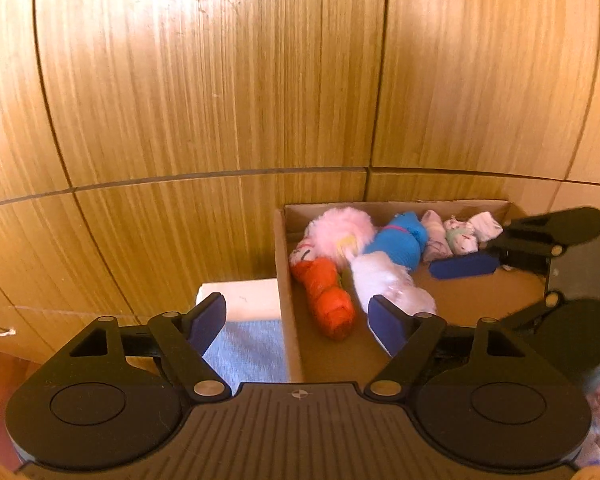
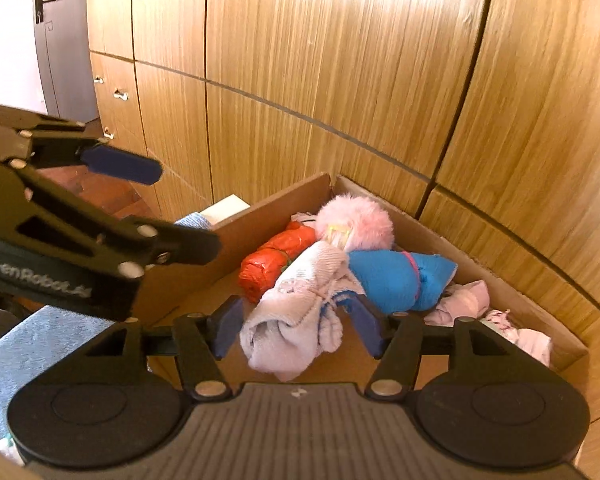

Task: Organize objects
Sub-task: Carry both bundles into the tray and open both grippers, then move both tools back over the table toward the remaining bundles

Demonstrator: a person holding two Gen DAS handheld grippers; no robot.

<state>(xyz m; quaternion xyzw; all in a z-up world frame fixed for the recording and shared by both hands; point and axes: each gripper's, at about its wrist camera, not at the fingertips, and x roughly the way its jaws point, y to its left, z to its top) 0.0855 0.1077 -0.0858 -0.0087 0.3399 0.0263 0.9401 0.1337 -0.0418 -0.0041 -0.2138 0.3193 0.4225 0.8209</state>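
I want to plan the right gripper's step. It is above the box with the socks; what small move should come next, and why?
Probably draw the right gripper up and back out of the cardboard box. Its jaws stand wide open around the white sock roll, which seems to lie in the box beside the orange roll and blue roll, so it looks already released.

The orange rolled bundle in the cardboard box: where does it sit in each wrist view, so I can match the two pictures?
Left wrist view: the orange rolled bundle lies just right of centre, beside the box's left wall, between the open left gripper's fingers.
Right wrist view: the bundle lies near centre, left of the pale sock.
Shared landmark: the fluffy pink pompom touching the bundle's far end.
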